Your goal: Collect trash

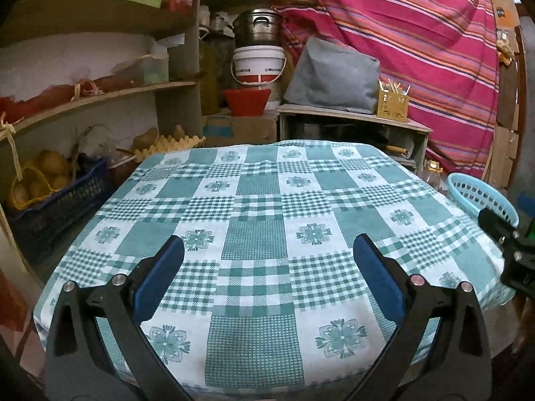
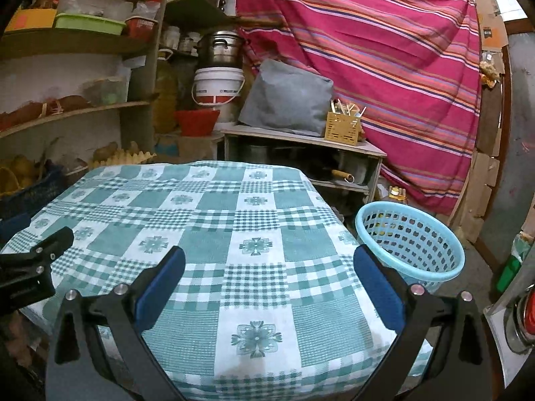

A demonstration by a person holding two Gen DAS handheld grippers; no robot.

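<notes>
no trash shows on the checked counter [image 1: 254, 207]; how it would handle can't be judged. left hand-held gripper [image 1: 267, 267] and right hand-held gripper [image 2: 269, 269] gape wide, empty, blue basket [image 2: 434, 267] beside.

Striped curtain [image 2: 367, 50], wooden shelves [image 1: 100, 97], checked table [image 1: 257, 220]

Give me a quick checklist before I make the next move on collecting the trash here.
1. Left tongs open and holding nothing: ok.
2. Right tongs open and holding nothing: ok.
3. Blue basket upright, mouth open, beside the table's right edge: ok.
4. Trash to pick up on the checked tablecloth: not ok, none shows in either view.
5. What the basket holds: cannot tell, something shows only through its holes.
6. The two tongs apart from each other: ok.
</notes>
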